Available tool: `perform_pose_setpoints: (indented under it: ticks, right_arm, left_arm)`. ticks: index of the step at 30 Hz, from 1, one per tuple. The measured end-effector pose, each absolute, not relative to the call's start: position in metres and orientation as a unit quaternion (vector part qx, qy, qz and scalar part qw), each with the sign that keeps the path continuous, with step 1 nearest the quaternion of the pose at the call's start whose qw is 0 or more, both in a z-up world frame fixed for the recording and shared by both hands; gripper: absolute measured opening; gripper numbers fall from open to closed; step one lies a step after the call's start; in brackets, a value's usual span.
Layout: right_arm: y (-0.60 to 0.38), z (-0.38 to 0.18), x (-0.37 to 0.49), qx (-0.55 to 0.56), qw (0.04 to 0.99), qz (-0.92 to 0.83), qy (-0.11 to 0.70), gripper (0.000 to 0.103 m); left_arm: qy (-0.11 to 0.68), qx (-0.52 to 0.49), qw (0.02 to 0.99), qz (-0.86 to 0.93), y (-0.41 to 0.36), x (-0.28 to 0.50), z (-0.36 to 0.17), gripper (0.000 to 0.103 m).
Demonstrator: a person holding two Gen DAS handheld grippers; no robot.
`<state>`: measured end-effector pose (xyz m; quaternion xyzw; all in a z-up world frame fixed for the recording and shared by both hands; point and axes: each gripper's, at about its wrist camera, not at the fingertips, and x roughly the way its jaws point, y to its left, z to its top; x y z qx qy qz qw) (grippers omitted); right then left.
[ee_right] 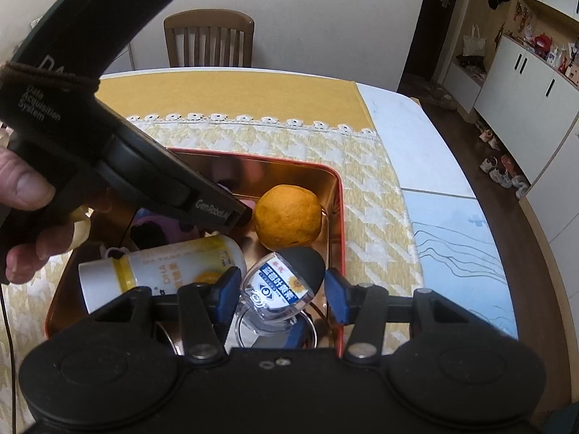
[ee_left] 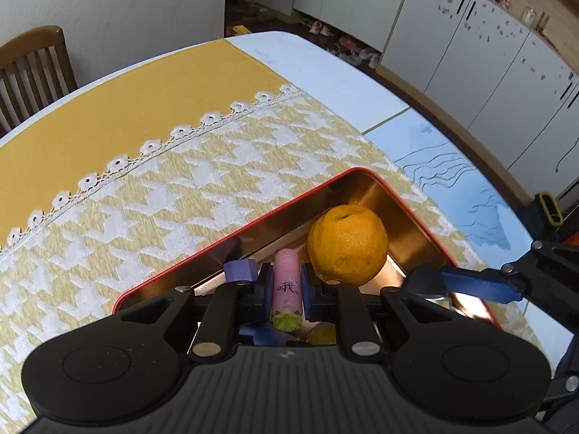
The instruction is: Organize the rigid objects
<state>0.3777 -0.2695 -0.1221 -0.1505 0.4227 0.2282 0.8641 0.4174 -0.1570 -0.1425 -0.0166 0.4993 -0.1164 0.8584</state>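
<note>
Yellow houndstooth cloth [ee_left: 181, 188] covers the table under a red-rimmed tin [ee_left: 231, 233]. From the left wrist, the left gripper [ee_left: 286, 291] is clamped narrow on a pink tube [ee_left: 286, 282], beside the orange [ee_left: 347, 246] near the tin's far corner. From the right wrist, the right gripper [ee_right: 282, 289] sits half-wide around a clear black-capped bottle [ee_right: 286, 282]; whether its pads press I cannot tell. A white bottle [ee_right: 163, 271] lies alongside.

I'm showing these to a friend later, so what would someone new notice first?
Probably the orange, bright against the far right corner of the red-rimmed tin on the yellow patterned cloth. Next, the left gripper shut on a pink tube over the tin, and the right gripper around a clear, dark-capped bottle beside a white and yellow bottle.
</note>
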Motion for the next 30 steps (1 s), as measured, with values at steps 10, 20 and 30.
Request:
perform_pose_setpoints:
  ticks: [10, 20, 30]
  right_arm:
    - [-0.271, -0.113, 0.367, -0.128, 0.871, 0.224, 0.418, 0.063]
    - [-0.274, -0.084, 0.338, -0.105, 0.888, 0.219, 0.391, 0.071]
    - [-0.287, -0.054, 0.295, -0.061, 0.907, 0.204, 0.362, 0.079]
  left_arm:
    - [0.471, -0.021, 0.875, -0.109, -0.146, 0.397, -0.122, 0.016]
    - [0.420, -0.017, 0.900, -0.117, -0.132, 0.352, -0.085, 0.016]
    - [0.374, -0.009, 0.917, -0.136, -0.125, 0.290, -0.052, 0.024]
